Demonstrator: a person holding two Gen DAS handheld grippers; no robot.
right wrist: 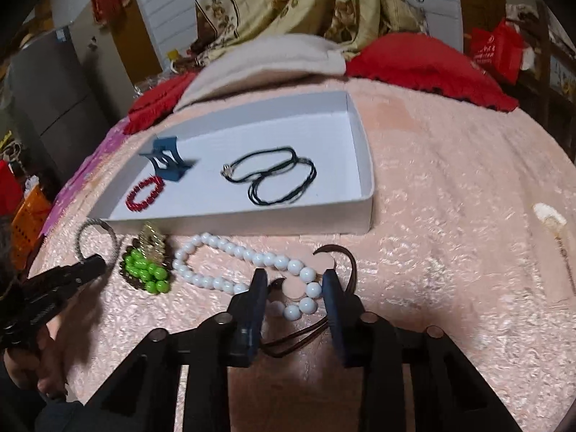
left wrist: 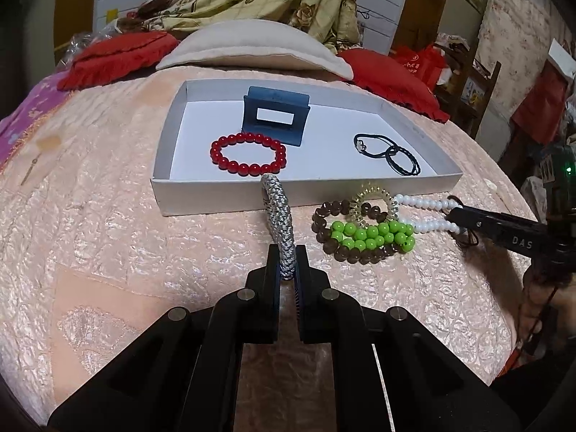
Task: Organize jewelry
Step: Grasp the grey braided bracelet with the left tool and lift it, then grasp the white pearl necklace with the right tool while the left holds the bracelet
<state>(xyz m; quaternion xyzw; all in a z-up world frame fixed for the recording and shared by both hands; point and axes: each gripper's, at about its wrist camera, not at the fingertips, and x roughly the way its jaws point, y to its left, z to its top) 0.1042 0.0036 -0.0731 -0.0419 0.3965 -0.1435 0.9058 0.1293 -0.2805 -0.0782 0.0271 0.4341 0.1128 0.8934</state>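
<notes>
Two grippers at work over pink quilted bedding (left wrist: 108, 216), both angled down. Left gripper (left wrist: 287, 262), low centre of its own view: clenched on the near end of a silver braided bracelet (left wrist: 279, 216), the loop rising from the pads toward the front wall of the white tray (left wrist: 223, 199) and overlapping that wall in the view. Right gripper (right wrist: 294, 288), low centre of the right wrist view: fingers (right wrist: 257, 288) standing apart either side of the end of a white bead necklace (right wrist: 230, 252), pads not yet pressing (no grip to speak of), with a thin brown cord (right wrist: 342, 255) curling under and behind the same spot.

Already inside the tray: red bead bracelet (left wrist: 248, 153) at left, blue hair claw (left wrist: 275, 117) behind it, black cord necklace (left wrist: 388, 153) at right. Outside it, right of centre in the left wrist view: green bead bracelet (left wrist: 370, 235), brown bead bracelet (left wrist: 345, 230) and a clear coil hair tie (left wrist: 374, 203), heaped and overlapping.

Handling, judged only: braided bracelet light, fairly stiff, rough enough to hold at one point. White necklace likely heavier, limp and smooth-beaded; apt to roll between pads and trail its length. Best taken across two or three beads at the end loop, clear of the brown cord, lest both lift together.
</notes>
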